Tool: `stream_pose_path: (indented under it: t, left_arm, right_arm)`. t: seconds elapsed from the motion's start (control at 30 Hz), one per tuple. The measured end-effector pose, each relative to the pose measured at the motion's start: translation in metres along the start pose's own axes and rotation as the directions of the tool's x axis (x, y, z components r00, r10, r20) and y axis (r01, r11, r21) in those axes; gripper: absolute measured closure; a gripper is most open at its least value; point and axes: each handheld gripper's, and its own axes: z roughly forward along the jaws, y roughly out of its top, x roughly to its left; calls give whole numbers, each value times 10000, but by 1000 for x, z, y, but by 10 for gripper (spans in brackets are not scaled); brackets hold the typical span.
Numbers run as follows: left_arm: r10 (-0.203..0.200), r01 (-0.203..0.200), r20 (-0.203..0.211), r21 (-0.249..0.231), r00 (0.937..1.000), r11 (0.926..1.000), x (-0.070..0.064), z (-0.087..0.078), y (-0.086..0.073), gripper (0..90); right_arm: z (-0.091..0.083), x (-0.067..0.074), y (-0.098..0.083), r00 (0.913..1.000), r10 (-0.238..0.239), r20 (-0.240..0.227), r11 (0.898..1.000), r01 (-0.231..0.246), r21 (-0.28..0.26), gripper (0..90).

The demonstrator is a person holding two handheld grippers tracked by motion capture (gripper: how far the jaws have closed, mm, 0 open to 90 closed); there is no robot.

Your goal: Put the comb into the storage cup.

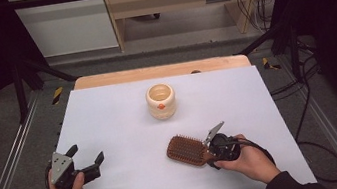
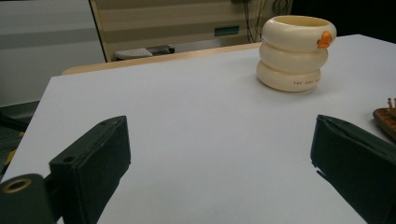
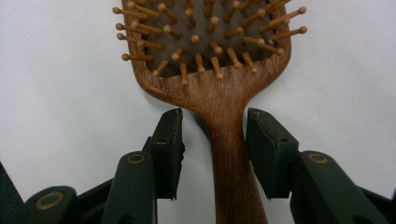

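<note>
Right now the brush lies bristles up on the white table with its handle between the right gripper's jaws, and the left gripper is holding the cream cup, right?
Not quite. The left gripper holds nothing: the high view shows it open, well short of the cream cup. The rest stands: the brush lies bristles up, its handle between the right gripper's jaws.

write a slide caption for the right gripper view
Right hand-held gripper straddling the wooden hairbrush handle, jaws not yet closed.

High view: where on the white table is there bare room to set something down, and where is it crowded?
Bare: the whole left half of the white table beyond the left gripper, and the right strip past the cream cup. Crowded: front right, where the right gripper has its fingers either side of the wooden hairbrush handle.
</note>
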Motion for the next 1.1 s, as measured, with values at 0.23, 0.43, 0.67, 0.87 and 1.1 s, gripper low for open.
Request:
stream_pose_path:
  t: [0.23, 0.43, 0.67, 0.87, 1.1]
  left_arm:
    - [-1, 1, 6, 40, 10000, 10000, -1, 0, 0, 49]
    - [8, -8, 6, 77, 10000, 10000, -2, 1, 0, 49]
    - [3, -3, 26, 136, 10000, 9999, -3, 2, 0, 50]
    - [21, -22, 48, 155, 10000, 9999, -3, 2, 0, 51]
    - [-6, 5, 36, 160, 10000, 9999, -2, 1, 0, 52]
  right_arm:
    - [2, 5, 2, 9997, -171, 151, 9993, 165, 331, 646]
    - [3, 6, 5, 9997, -132, 228, 9983, 119, 562, 662]
    - [3, 9, 8, 9996, -67, 266, 9968, 46, 802, 709]
    - [4, 8, 10, 9998, -51, 178, 9954, 34, 953, 726]
    - [2, 8, 5, 9998, 81, 175, 9989, -89, 458, 730]
